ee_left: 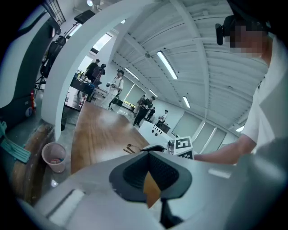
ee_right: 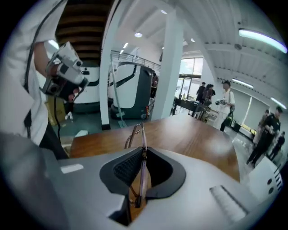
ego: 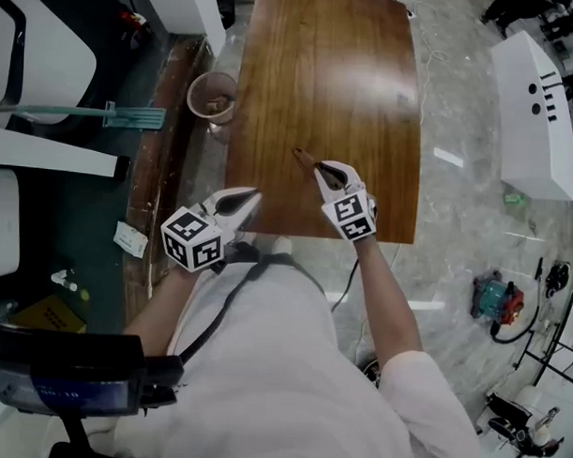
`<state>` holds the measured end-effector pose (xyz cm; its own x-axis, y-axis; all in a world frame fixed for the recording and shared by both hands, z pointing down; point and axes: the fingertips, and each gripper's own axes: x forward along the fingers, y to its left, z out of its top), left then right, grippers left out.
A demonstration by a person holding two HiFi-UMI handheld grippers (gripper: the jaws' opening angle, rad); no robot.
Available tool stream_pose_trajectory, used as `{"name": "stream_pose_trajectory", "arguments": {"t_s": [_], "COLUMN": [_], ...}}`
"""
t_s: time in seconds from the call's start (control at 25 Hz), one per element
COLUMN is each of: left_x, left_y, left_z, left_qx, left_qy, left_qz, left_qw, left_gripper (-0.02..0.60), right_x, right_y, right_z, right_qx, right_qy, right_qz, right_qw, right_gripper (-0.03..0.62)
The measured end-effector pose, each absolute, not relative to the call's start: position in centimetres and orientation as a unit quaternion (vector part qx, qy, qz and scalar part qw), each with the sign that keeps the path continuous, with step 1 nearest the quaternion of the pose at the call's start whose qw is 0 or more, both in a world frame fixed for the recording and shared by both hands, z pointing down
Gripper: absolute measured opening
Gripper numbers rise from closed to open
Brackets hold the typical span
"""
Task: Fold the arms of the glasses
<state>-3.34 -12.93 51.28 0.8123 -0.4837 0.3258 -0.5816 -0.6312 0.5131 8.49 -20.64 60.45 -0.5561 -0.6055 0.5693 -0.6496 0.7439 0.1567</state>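
The glasses (ego: 304,158), thin brown-rimmed, stick out from my right gripper (ego: 324,171) over the near part of the wooden table (ego: 348,75). In the right gripper view the glasses (ee_right: 140,134) stand edge-on between the dark pads, which press on them, and their far end reaches out over the table (ee_right: 198,134). My left gripper (ego: 253,196) hovers at the table's near left corner, shut with nothing in it. From the left gripper (ee_left: 150,167) view, the glasses (ee_left: 131,148) and the right gripper's marker cube (ee_left: 182,144) show just ahead.
A paper cup (ego: 212,97) stands on the floor left of the table, with a teal tool (ego: 131,116) beside it. A white cabinet (ego: 539,110) stands at the right. Several people (ee_left: 114,87) stand far beyond the table's far end.
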Motion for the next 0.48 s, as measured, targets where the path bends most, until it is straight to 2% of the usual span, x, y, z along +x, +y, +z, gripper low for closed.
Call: {"name": "stream_pose_trajectory", "arguments": {"t_s": [0.28, 0.48], "left_x": [-6.1, -6.9], "left_y": [-13.6, -13.4], "left_z": [52.9, 53.6], "left_qx": [0.879, 0.873], "left_qy": [-0.345, -0.355], "left_qz": [0.078, 0.079], "left_qw": [0.319, 0.325], "left_gripper": [0.005, 0.005], "right_x": [6.2, 5.5], "right_y": [-21.0, -22.1], "right_z": [65.8, 68.2], "right_qx": [0.265, 0.242], "right_qy": [-0.867, -0.855], "right_qz": [-0.086, -0.136], "right_qw": [0.414, 0.439], "right_gripper": [0.035, 0.035]}}
